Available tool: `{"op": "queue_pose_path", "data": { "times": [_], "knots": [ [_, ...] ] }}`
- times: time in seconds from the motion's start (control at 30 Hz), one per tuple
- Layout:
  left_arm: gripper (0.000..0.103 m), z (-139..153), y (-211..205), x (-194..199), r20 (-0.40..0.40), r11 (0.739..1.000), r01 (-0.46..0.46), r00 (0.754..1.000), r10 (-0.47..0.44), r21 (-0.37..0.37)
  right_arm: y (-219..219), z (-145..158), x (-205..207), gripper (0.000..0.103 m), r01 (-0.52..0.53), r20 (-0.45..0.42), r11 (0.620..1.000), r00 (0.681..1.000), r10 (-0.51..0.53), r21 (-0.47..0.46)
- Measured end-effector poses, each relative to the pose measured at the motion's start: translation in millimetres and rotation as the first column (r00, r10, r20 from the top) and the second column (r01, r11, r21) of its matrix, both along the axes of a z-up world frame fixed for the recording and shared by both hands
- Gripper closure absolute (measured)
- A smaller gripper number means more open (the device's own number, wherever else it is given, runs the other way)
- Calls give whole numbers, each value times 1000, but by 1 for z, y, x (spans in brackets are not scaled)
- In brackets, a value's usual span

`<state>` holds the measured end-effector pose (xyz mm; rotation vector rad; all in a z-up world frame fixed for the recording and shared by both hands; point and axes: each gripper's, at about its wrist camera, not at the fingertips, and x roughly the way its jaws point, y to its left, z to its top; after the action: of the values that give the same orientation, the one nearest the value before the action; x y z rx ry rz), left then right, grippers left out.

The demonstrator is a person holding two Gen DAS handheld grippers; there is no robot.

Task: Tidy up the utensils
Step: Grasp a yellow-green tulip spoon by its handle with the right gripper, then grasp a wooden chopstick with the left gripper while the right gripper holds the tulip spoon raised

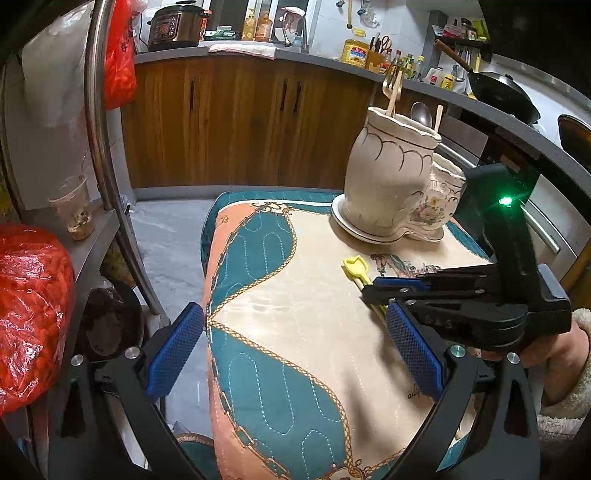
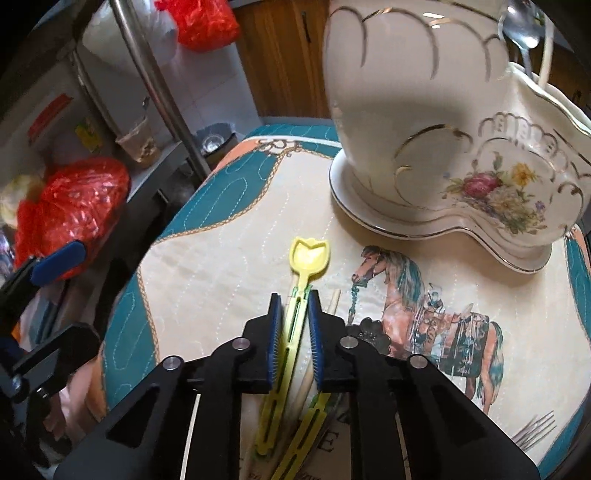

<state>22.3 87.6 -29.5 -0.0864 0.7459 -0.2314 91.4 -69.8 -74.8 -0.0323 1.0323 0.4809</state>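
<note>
Trouble looks likeliest at the lift. The right hand-held gripper (image 2: 294, 325) has its blue pads nearly together on the stem of a yellow scoop (image 2: 309, 254), which lies flat on the bench (image 2: 207, 266) a little in from its right edge, head pointing toward the holder (image 2: 424, 122). The pinch is narrow and the stem is thin, slotted plastic, so I'd guess it could twist or slide out once it leaves the cloth.

A chopstick (image 2: 334, 301) and a second yellow stem (image 2: 299, 435) lie just beside the scoop, partly under the jaws. If a pad catches either one, it could come up too, or get flicked off toward the near edge.

The holder stands on a saucer (image 2: 345, 206) at the far right corner, already carrying a spoon (image 2: 519, 29) and other sticks. It is tall and narrow at the mouth; a swing that clips the rim could rock it.

The left hand-held gripper (image 1: 295, 347) hovers over the near left edge, spread wide and holding nothing, so it steadies nothing. A fork (image 2: 535, 428) waits near the right edge.
</note>
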Motion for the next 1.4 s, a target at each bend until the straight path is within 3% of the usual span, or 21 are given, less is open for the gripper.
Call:
{"op": "queue_pose_path", "data": {
  "times": [0.53,0.77,0.9,1.07,1.13,1.27,1.4],
  "knots": [
    [6,-3,-13,6,-43,999,25,999,-24,23,-41,47,-25,92,12,111,989,993,-29,150],
    [7,-18,-43,15,-131,996,86,988,-83,17,-61,54,-31,92,13,128,982,991,-38,189],
    [21,-30,-66,21,-196,992,127,973,-122,10,-72,56,-33,92,14,128,976,991,-43,218],
    [48,-39,-90,26,-245,986,164,957,-154,21,-87,58,-36,92,21,135,971,989,-55,239],
    [57,-41,-97,28,-256,985,164,956,-145,54,-92,59,-37,92,22,139,969,989,-58,247],
    [83,-41,-105,31,-267,982,144,958,-108,121,-100,61,-41,92,25,146,965,987,-65,261],
    [90,-41,-114,33,-252,970,139,964,-86,201,-105,61,-42,92,26,146,962,987,-68,272]
  ]
}}
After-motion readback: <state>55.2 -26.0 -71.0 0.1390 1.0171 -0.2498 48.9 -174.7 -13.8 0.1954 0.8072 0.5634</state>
